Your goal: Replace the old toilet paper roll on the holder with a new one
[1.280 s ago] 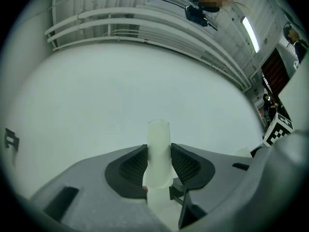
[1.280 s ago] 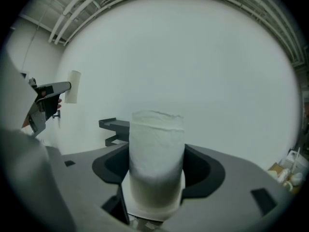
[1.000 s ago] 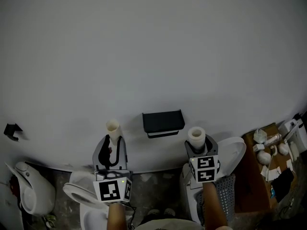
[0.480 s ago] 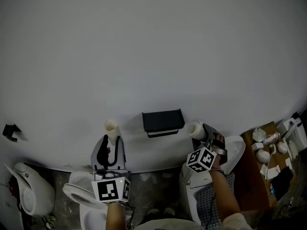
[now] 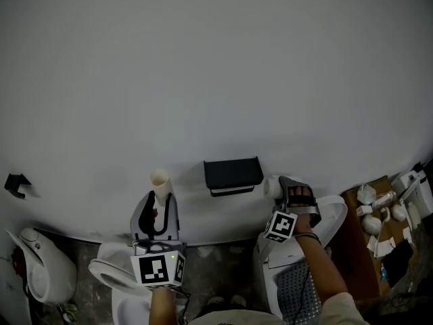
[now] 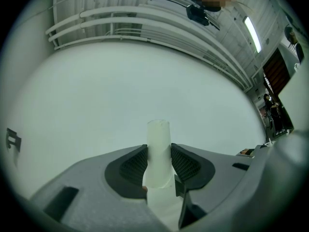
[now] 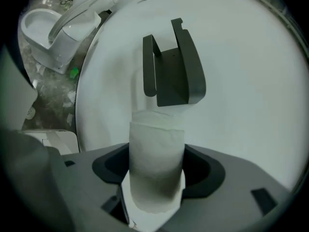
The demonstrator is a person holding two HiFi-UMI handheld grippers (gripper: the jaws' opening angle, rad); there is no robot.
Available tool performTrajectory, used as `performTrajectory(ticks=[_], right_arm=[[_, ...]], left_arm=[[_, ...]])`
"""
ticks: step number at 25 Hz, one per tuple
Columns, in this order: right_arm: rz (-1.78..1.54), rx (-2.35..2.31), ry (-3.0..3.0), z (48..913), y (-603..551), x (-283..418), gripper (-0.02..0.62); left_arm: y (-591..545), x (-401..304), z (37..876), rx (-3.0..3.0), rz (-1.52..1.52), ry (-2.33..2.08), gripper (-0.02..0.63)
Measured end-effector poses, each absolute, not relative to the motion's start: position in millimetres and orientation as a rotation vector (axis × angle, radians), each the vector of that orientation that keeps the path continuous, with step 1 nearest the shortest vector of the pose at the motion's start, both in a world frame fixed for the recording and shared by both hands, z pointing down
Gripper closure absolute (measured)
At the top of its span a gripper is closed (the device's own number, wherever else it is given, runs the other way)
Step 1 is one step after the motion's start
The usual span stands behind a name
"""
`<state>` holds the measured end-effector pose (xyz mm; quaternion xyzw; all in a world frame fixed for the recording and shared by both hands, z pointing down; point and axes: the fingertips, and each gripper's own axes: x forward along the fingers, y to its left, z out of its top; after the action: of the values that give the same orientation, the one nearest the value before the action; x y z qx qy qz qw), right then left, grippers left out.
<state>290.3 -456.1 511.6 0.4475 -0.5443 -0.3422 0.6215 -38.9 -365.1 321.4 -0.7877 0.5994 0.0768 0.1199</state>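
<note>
A black paper holder (image 5: 233, 175) hangs on the white wall, with nothing on it. My left gripper (image 5: 157, 200) stays left of it, shut on a thin pale empty core (image 5: 160, 181) that stands upright; in the left gripper view the core (image 6: 158, 144) is pinched between both pads. My right gripper (image 5: 280, 189) is just right of the holder, turned on its side and shut on a full white toilet paper roll (image 5: 272, 187). In the right gripper view the roll (image 7: 157, 163) fills the jaws, with the holder (image 7: 174, 66) straight ahead and its open end facing the roll.
White toilets stand along the floor below: one at far left (image 5: 40, 269), one under my left arm (image 5: 111, 276), one under my right arm (image 5: 301, 276). A brown board (image 5: 355, 242) with small white items lies at right. A small black bracket (image 5: 17, 183) sits on the wall.
My right gripper rolled onto its side, turning the roll from upright to lying level, and shifted slightly down towards the holder. The left gripper and its core stayed still.
</note>
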Motion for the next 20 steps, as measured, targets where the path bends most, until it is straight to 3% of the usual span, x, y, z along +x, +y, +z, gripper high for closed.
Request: performTrajectory(ticks=[20], right_arm=[[-0.792, 1.048, -1.336, 530.2, -469.8, 225.1, 0.291]], left_arm=[[-335.7, -78.4, 315.3, -2.209, 0.223, 1.845, 0.451]])
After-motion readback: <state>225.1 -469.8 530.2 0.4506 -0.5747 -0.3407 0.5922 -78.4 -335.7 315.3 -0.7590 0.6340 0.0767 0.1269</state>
